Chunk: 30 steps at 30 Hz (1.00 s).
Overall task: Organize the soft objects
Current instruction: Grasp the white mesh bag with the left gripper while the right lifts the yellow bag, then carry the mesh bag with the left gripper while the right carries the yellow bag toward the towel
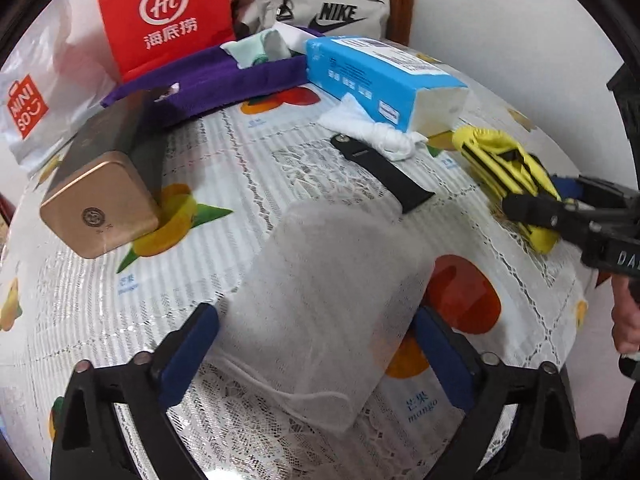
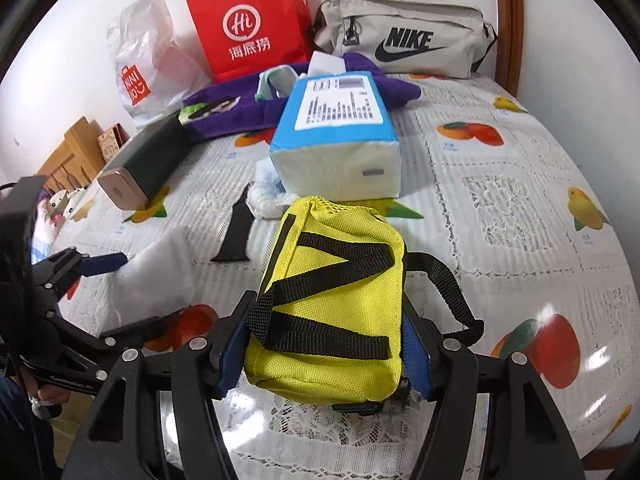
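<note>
On the fruit-print tablecloth [image 2: 500, 184], my right gripper [image 2: 324, 344] clenches the yellow pouch [image 2: 332, 304] near me while my left gripper [image 1: 316, 352] straddles the white mesh bag [image 1: 328, 300], jaws spread, so either limp fabric may slip.

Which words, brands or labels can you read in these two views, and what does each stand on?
"Hi 海底捞": red paper bag
"NIKE": grey waist bag
"MINISO": white plastic bag
"芒果 mango": printed tablecloth
"DA", cut off: right claw
Blue tissue pack, white label: too blurred to read.
</note>
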{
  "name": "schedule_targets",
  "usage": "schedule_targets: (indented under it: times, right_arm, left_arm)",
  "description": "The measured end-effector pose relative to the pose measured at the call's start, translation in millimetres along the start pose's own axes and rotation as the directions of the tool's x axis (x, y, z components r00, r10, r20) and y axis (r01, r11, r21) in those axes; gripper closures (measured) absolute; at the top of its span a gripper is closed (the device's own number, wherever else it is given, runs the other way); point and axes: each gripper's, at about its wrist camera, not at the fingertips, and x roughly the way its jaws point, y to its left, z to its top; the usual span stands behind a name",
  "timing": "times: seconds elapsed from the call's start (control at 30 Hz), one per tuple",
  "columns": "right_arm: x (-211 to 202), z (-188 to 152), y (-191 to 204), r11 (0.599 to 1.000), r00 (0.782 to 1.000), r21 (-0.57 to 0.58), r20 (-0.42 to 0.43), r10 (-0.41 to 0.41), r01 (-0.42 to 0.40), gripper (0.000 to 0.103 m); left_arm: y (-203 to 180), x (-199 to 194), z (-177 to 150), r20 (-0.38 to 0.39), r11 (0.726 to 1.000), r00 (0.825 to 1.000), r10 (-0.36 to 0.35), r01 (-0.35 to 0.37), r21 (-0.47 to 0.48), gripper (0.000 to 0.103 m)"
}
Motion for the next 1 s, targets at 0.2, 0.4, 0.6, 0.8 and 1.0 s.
schedule_targets:
  times: [0.2, 0.4, 0.6, 0.8, 1.0]
  right_arm:
    - [11.0, -1.5, 1.3, 1.000, 1.000, -0.004, 0.006, -0.020, 0.020, 0.037]
    - [12.3, -1.3, 6.0, 1.000, 1.000, -0.014, 0.006, -0.024, 0.024, 0.037]
    - [8.5, -2.9, 7.4, 1.000, 1.000, -0.014, 0.002, -0.016, 0.016, 0.037]
    - [-0.3, -0.9, 7.8, 1.000, 1.000, -0.014, 0.016, -0.010, 0.010, 0.038]
    - [-17.3, 5.7, 15.0, 0.999, 0.999, -0.032, 0.051, 0.003, -0.001, 0.038]
  left_arm:
    - [19.6, -5.5, 1.8, 0.030, 0.997, 0.999, 0.035, -0.033, -0.067, 0.061]
    - [49.1, -7.8, -1.7, 0.028, 0.986, 1.000, 0.009, -0.004, -0.169, 0.094]
    - [61.7, -15.0, -13.1, 0.027, 0.975, 0.999, 0.024, -0.018, -0.224, 0.095]
    - [72.1, -30.5, -21.4, 0.034, 0.962, 0.998, 0.044, -0.033, -0.271, 0.095]
    - [78.6, -50.8, -20.1, 0.065, 0.952, 0.997, 0.049, -0.027, -0.304, 0.095]
